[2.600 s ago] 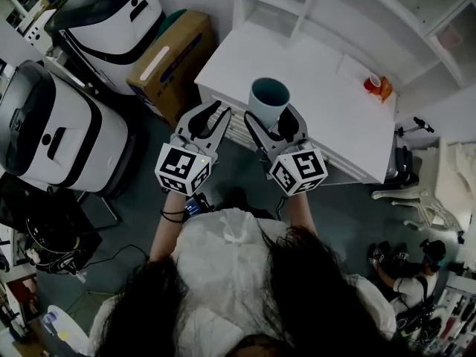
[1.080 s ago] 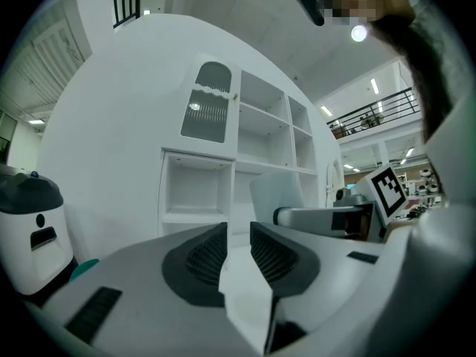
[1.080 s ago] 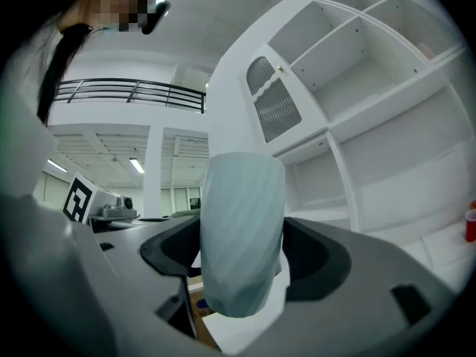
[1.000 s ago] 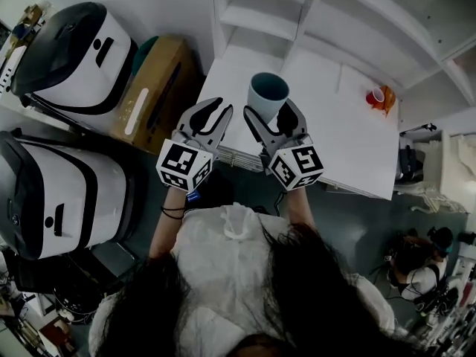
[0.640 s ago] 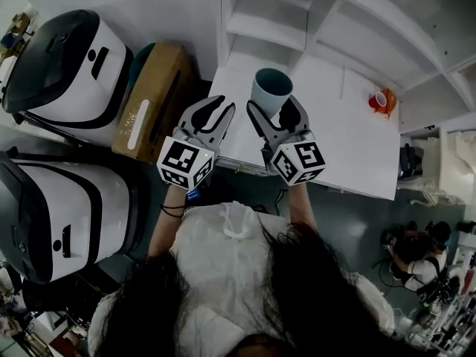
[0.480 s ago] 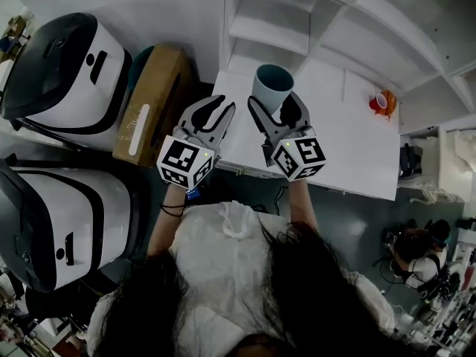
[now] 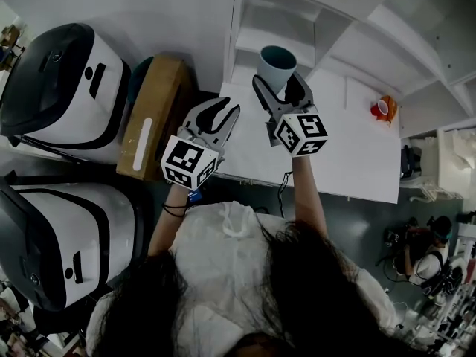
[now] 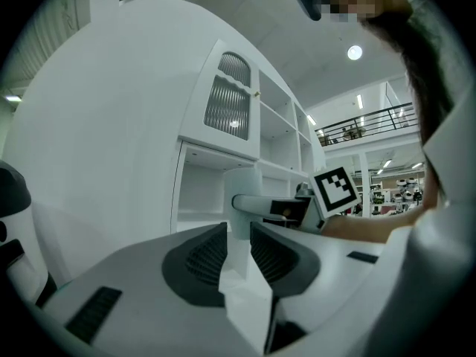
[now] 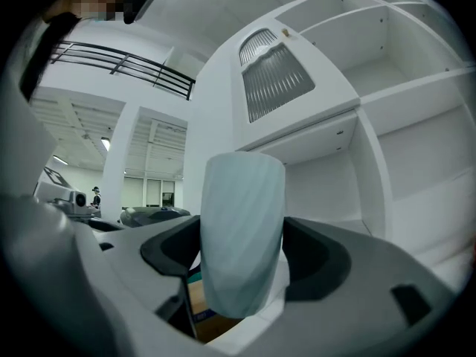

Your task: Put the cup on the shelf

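A pale blue-grey cup [image 7: 277, 64] hangs upright in my right gripper [image 7: 280, 86], whose jaws are shut on its lower half. It is raised over the white table's back left corner, just in front of the white shelf unit [image 7: 262, 37] and its lowest left compartment. In the right gripper view the cup [image 9: 242, 229] fills the gap of the right gripper [image 9: 242, 262], with the shelf [image 9: 349, 162] behind it. My left gripper [image 7: 225, 110] hovers over the table's front left edge, shut, holding nothing. The left gripper view shows the cup [image 8: 241, 186] ahead.
The white table [image 7: 357, 151] carries a small red-orange cup [image 7: 381, 108] at its far right. A cardboard box [image 7: 152, 117] and two large white-and-black machines [image 7: 63, 84] [image 7: 67, 229] stand at the left. A person [image 7: 420, 250] crouches at the lower right.
My right gripper has carried the cup forward and up, from above the table's front part to the shelf's lower left compartment. The left gripper has stayed by the table's front edge.
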Action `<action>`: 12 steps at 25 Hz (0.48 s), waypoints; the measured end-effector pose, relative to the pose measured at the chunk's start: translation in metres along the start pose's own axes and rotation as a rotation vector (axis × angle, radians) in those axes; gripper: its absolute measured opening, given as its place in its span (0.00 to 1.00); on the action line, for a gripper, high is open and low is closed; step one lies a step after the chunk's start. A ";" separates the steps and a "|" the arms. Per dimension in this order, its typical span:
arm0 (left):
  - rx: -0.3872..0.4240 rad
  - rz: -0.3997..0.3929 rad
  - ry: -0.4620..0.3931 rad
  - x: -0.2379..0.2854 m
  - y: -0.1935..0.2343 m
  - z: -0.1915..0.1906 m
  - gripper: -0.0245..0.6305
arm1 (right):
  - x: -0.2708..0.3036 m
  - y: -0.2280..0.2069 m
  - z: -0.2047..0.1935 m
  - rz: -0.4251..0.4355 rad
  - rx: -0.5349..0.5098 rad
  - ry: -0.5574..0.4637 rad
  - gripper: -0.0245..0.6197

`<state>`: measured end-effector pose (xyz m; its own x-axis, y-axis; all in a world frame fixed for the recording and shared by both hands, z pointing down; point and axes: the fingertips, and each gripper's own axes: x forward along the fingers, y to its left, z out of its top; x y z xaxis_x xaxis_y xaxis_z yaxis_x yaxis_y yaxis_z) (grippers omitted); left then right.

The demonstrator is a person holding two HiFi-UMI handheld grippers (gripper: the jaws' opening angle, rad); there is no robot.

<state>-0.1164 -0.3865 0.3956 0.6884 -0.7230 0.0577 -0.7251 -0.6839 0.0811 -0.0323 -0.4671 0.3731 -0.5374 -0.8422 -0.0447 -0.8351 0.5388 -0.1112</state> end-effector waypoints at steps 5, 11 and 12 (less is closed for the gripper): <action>-0.008 -0.001 -0.005 0.003 0.013 -0.001 0.18 | 0.041 -0.019 0.010 -0.011 -0.022 -0.007 0.57; -0.018 0.005 -0.014 0.007 0.028 0.000 0.18 | 0.091 -0.052 0.015 -0.047 -0.018 0.012 0.57; -0.019 0.006 -0.016 0.008 0.030 0.001 0.18 | 0.099 -0.058 0.016 -0.053 -0.013 0.018 0.57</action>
<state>-0.1327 -0.4130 0.3977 0.6837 -0.7285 0.0428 -0.7285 -0.6778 0.0993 -0.0348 -0.5818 0.3595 -0.4945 -0.8689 -0.0216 -0.8637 0.4940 -0.1000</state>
